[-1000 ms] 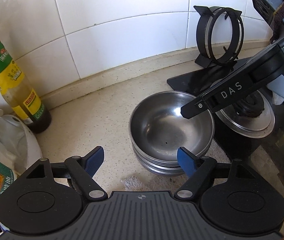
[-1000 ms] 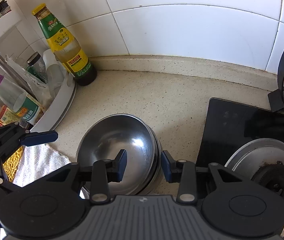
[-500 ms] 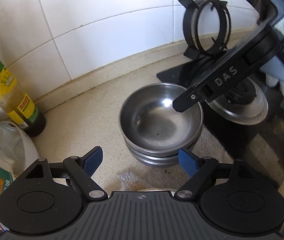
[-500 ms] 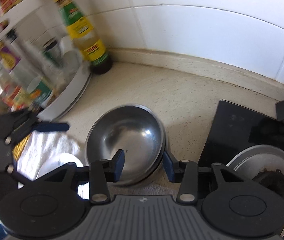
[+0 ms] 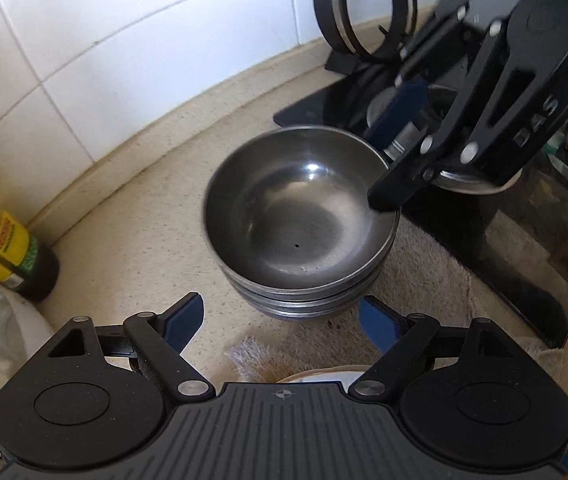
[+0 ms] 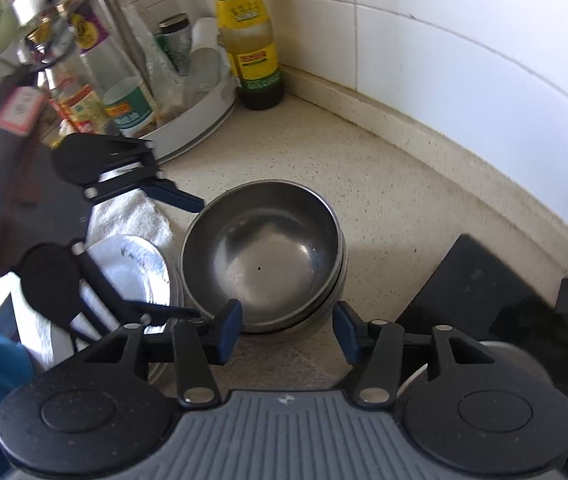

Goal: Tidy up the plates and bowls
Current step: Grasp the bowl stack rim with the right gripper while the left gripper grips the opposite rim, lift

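The speckled counter (image 6: 384, 184) carries everything here, with a black stove top (image 5: 484, 216) on one side and a crowded round tray of bottles (image 6: 188, 136) in the corner. Near the middle stands the stack of steel bowls (image 5: 304, 220), nested one inside the other, probably to save room; just beside it a white plate (image 6: 132, 276) lies on a towel (image 6: 132, 216). The right gripper (image 6: 286, 330) hangs above the stack's near rim; its jaws have just been opening and hold nothing, which looks like a release. The left gripper (image 5: 280, 322) is wide apart and empty too, with the stack just ahead of its fingers.
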The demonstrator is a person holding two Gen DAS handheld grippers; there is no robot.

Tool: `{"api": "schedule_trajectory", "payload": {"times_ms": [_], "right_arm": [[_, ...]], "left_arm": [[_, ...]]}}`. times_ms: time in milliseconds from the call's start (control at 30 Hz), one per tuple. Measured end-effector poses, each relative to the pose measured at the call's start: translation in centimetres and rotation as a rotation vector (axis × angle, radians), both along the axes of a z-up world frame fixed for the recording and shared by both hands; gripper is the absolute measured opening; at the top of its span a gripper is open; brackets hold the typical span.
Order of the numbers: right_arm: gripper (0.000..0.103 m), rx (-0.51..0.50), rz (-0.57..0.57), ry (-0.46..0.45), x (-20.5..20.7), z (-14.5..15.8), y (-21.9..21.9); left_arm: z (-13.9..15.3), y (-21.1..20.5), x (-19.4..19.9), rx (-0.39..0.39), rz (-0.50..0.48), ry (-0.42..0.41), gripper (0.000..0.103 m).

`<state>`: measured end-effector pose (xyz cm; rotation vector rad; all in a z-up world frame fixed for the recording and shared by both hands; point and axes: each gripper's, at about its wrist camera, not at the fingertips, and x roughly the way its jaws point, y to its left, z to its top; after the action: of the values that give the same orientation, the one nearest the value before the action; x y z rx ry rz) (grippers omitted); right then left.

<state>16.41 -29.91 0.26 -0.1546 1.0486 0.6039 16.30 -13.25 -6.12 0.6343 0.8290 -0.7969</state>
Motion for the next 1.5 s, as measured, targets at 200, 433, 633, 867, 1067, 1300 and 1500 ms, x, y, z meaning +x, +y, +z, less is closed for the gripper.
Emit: {"api": "schedule_trajectory", "payload": {"times_ms": [200, 433, 633, 867, 1067, 1300, 1500], "right_arm": [[0.064, -0.049, 0.124, 0.049, -0.7, -0.9, 0.2], [0.068, -0.084, 0.205, 0.114, 2.3, -5.1, 2.7], [0.071, -0.118, 0.265, 0.088, 5.8, -5.7, 4.6], [0.071, -0.113, 0.340, 0.046, 8.8, -6.2, 5.8], [0.082, -0.113, 0.437, 0.028, 10.2, -6.9, 5.6], [0.084, -0.128, 0.524, -0.017, 11.6, -7.2, 5.7], [0.087, -0.119, 0.558, -0.060, 12.8, -7.9, 5.6]], "left_arm": [[-0.7, -0.4, 1.3, 0.008, -0.044, 0.028, 0.093], [-2.0, -1.3, 2.3, 0.045, -0.112, 0.078, 0.096], [-2.9, -1.5, 4.1, 0.047, -0.119, 0.082, 0.100], [-3.3, -0.2, 7.5, 0.051, -0.001, 0.045, 0.101], [-5.0, 0.5, 7.9, 0.060, -0.007, 0.030, 0.102], [-5.6, 0.6, 9.5, 0.028, -0.017, 0.040, 0.103], [-5.5, 1.0, 9.7, 0.014, -0.036, 0.012, 0.103]]}}
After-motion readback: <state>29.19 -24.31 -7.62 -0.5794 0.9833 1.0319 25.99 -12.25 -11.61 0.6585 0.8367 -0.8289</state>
